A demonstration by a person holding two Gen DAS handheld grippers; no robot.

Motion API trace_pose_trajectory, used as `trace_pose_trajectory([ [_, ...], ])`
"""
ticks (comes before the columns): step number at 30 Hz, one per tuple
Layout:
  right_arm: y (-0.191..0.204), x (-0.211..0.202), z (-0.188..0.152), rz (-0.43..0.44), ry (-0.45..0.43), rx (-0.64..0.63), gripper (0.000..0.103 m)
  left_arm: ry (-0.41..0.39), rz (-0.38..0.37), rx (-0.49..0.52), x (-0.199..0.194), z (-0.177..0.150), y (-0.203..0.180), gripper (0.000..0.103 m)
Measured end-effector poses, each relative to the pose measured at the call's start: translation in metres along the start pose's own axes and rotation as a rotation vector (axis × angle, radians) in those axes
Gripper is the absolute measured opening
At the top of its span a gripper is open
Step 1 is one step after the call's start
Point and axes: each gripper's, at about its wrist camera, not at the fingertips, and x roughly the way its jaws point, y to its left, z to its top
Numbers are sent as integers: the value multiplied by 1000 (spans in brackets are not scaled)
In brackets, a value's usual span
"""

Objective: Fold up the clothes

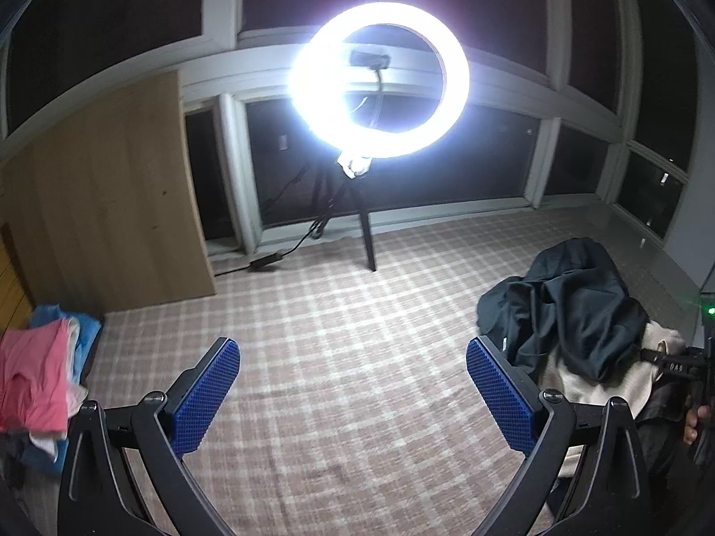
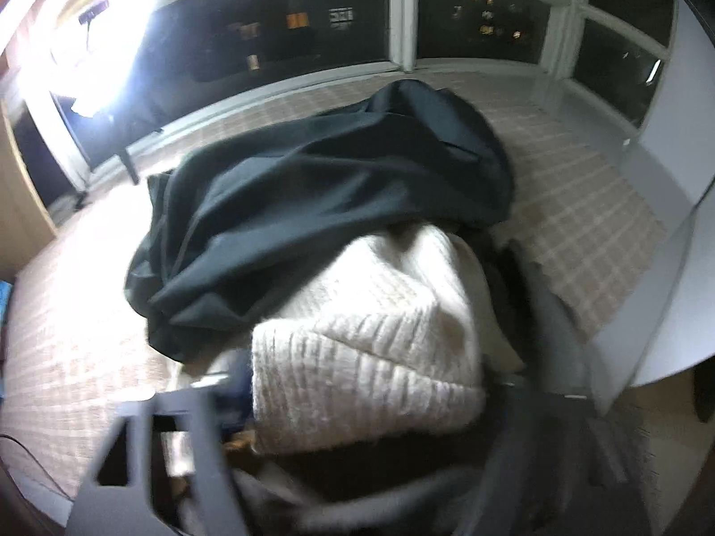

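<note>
A heap of clothes lies on the checked cover [image 1: 348, 312]: a dark green garment [image 1: 567, 308] [image 2: 321, 205] draped over a cream knit sweater [image 1: 594, 384] [image 2: 366, 357]. My left gripper [image 1: 353, 384] hovers over the bare cover left of the heap. It is open, with nothing between its blue pads [image 1: 210, 397]. My right gripper [image 2: 366, 384] is blurred and points down into the heap. A thick fold of the cream sweater fills the gap between its fingers [image 2: 201, 424] and hides the pads. In the left wrist view the right gripper [image 1: 675, 366] shows at the far right edge, against the sweater.
A stack of pink and blue clothes [image 1: 31, 379] sits at the left edge. A bright ring light [image 1: 380, 80] on a tripod stands by the dark windows, its cable trailing on the floor. A wooden cabinet [image 1: 103, 205] stands at the left. A grey wall [image 2: 670, 268] lies right of the heap.
</note>
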Motion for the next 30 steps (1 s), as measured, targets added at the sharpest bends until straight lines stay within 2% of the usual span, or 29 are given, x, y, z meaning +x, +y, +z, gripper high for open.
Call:
trace_pose_trajectory([
  [1,0,-1,1,21,-2,4,37,4,10,-4,-1,-1,1,102],
  [2,0,-6,3,37,-16,-4,23,6,18,-5,-1,-2,2,102],
  [4,-2,-22,8,100,-67,3,15,10,33,-8,-4,-3,5,102],
  [10,-11,-89,45,292,-303,96,10,13,55,-28,-14,0,16,102],
  [13,-6,-126,77,345,-392,156,10,-14,63,-26,-26,6,25,102],
  [15,6,-162,96,355,-480,150,10,-39,66,-28,-36,9,34,102],
  [18,30,-229,114,365,-630,117,10,-70,70,-44,-49,13,53,102],
  [21,65,-294,135,412,-710,53,10,-101,77,-75,-63,17,78,102],
  [23,96,-322,149,441,-712,-4,10,-123,83,-97,-72,20,95,102],
  [28,198,-366,152,487,-737,-193,10,-177,119,-146,-100,20,137,102],
  [30,235,-384,151,560,-747,-253,10,-196,149,-163,-113,18,156,102],
])
